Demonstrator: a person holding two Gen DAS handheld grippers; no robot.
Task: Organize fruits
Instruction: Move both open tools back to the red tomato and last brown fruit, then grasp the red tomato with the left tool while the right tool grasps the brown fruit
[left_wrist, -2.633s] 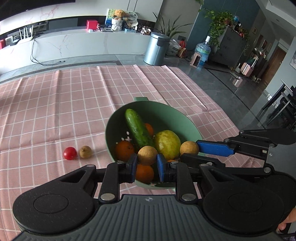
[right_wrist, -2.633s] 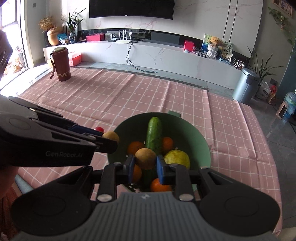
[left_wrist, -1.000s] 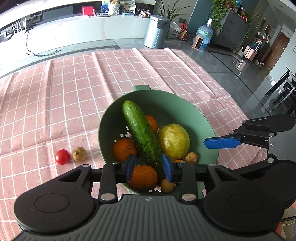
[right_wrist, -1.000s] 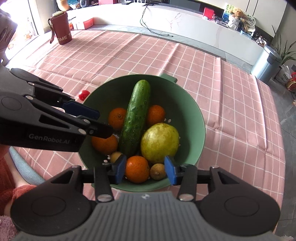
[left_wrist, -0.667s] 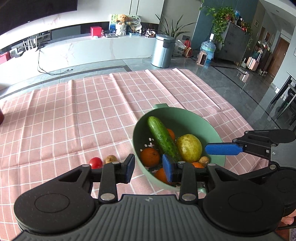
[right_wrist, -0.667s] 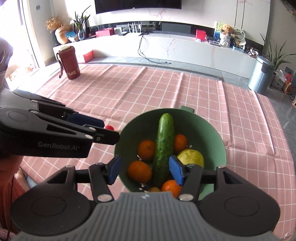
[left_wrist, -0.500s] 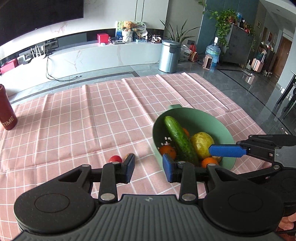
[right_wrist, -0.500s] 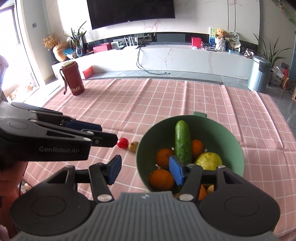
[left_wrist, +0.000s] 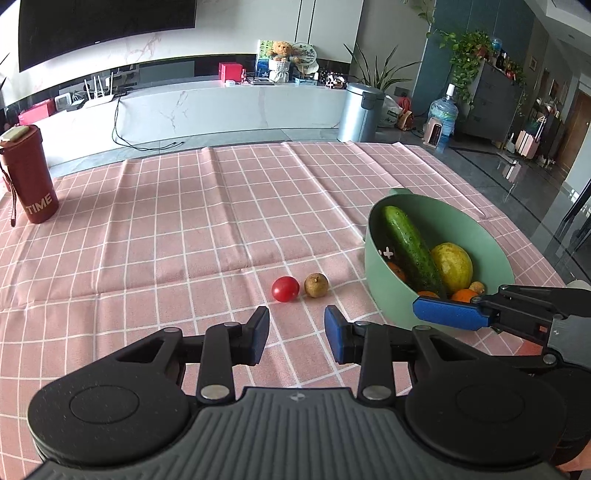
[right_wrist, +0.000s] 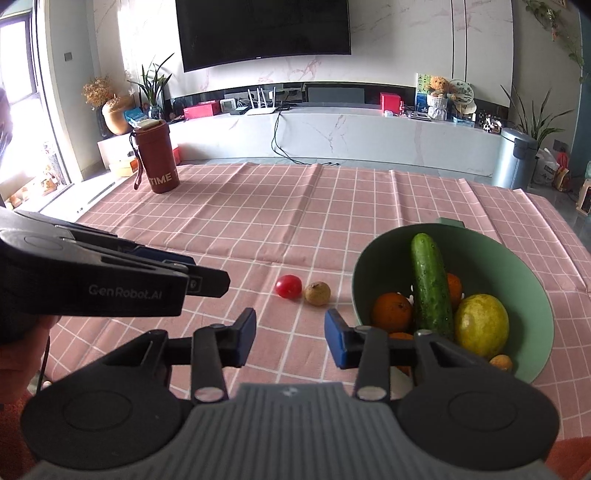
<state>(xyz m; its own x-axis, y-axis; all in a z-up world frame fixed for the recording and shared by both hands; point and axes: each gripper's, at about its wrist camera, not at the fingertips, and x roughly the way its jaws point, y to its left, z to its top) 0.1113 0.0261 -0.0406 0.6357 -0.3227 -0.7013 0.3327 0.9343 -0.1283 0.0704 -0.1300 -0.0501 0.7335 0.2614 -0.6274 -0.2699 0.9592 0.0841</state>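
Both of my tools hang empty above the desk (left_wrist: 155, 229): my left hand-held gripper (left_wrist: 297, 334) has its blue pads spread apart with nothing between them, and my right hand-held gripper (right_wrist: 290, 341) is likewise spread wide and holds nothing.

Going from the left: at about 12 o'clock from my left pads, near them on the pink checked cloth, lies the cherry tomato (left_wrist: 285, 288). I judge it light, smooth-skinned and easily burst, so I would close on its widest middle with only a light squeeze. It is round and may roll if I nudge it with one pad first. Just beside it, toward 1 o'clock, sits the small brown fruit (left_wrist: 316, 284), perhaps a longan. Its shell looks rough and dry, so I expect a better grip, though it looks brittle. I would take it across its equator too. The two lie so near each other that a wide-open approach to one could knock the other.

Further right, at 2 o'clock, stands the green bowl (left_wrist: 373, 258). It already holds a cucumber (left_wrist: 408, 249) leaning on the far rim, a yellow-green fruit (left_wrist: 452, 267) and several oranges (right_wrist: 391, 312). Its tall wall means I would have to lift each loose piece clear over the rim, and I would let go low so it does not bruise.
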